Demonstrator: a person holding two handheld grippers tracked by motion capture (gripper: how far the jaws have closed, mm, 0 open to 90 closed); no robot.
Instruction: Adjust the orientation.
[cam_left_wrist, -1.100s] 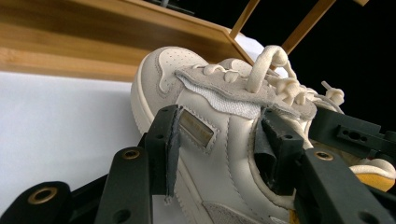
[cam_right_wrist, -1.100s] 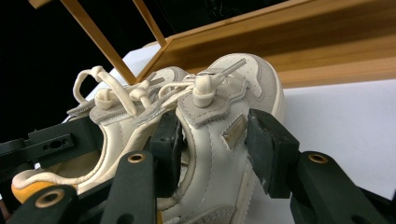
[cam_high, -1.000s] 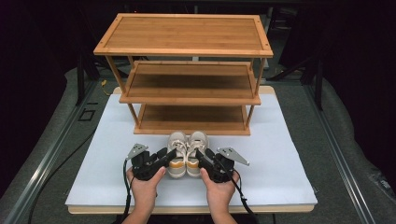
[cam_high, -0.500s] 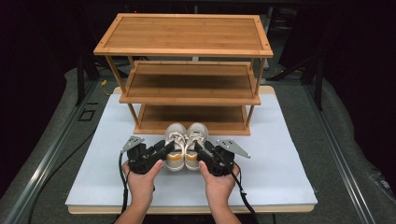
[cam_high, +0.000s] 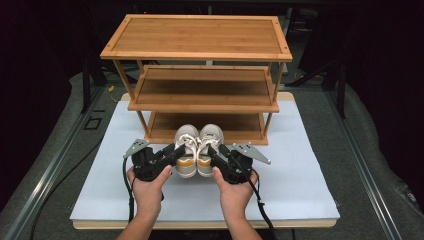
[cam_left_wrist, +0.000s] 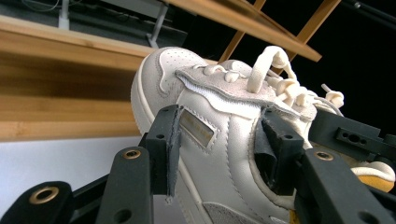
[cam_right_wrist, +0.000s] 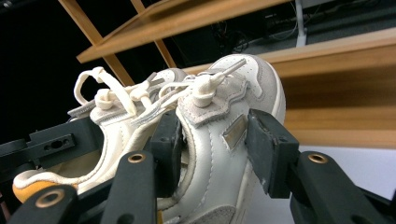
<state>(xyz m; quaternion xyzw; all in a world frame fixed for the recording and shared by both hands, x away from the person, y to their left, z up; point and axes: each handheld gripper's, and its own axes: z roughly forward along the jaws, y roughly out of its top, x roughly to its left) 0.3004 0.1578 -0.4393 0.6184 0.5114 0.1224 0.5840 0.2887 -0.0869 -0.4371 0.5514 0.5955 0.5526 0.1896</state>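
Note:
A pair of cream sneakers with tan heels hangs side by side just above the white board, toes toward the rack. My left gripper (cam_high: 176, 152) is shut on the left shoe (cam_high: 185, 145), one pad on its outer side and the other inside the collar. In the left gripper view the left gripper (cam_left_wrist: 222, 119) clamps the left shoe (cam_left_wrist: 163, 70). My right gripper (cam_high: 216, 152) is shut on the right shoe (cam_high: 210, 142) in the same way. The right gripper view has the right gripper (cam_right_wrist: 215, 120) pinching the right shoe (cam_right_wrist: 254, 74), with the left shoe (cam_right_wrist: 112, 130) beside it.
A three-tier bamboo shoe rack (cam_high: 195, 35) stands at the back of the white board (cam_high: 300, 165). Its bottom shelf (cam_high: 235, 125) lies just past the shoes' toes, and the middle shelf (cam_high: 205, 92) is bare. Dark floor and metal rails flank the board.
Both hands have lifted the pair of shoes off the board and carried it a little toward the rack. Both grips are unchanged.

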